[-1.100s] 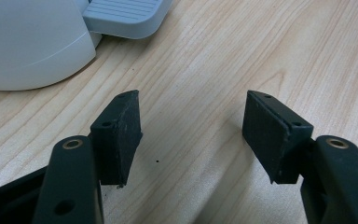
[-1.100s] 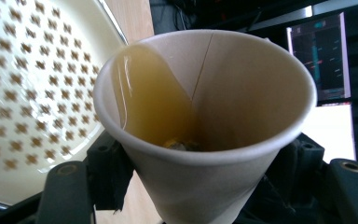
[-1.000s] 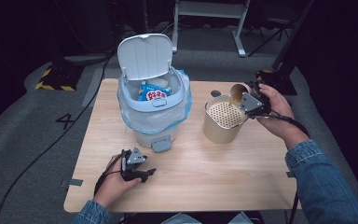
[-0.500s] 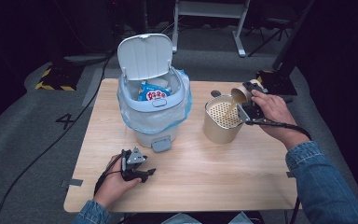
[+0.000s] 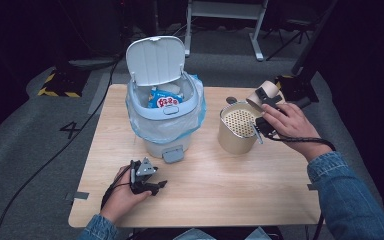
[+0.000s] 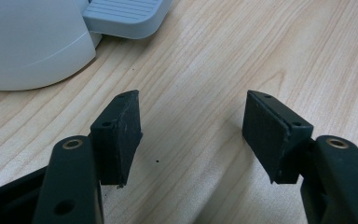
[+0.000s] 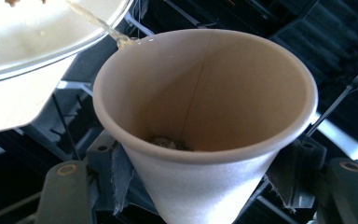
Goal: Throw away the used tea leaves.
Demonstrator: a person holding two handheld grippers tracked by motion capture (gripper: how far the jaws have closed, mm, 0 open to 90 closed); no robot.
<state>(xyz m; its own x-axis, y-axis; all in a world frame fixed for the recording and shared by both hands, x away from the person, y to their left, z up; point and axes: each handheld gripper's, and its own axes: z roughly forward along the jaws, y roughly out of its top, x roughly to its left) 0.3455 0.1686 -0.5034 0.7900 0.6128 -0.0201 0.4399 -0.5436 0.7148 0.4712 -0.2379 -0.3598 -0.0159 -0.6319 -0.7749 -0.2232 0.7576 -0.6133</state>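
Your right gripper [image 5: 261, 107] squeezes paper cup [image 7: 205, 126], tipped over strainer pot [image 5: 237, 131] at right of table [image 5: 240, 190]. Tilt slowly, keep lip above holes. Left gripper [image 5: 152, 182] rests near, wide open, empty.

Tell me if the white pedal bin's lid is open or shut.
Open: the white pedal bin's lid stands upright, with a blue packet visible inside.

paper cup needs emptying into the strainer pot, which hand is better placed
Right. The right gripper is clamped on the paper cup, tipped beside the strainer pot. The left gripper rests open on the table, near the bin.
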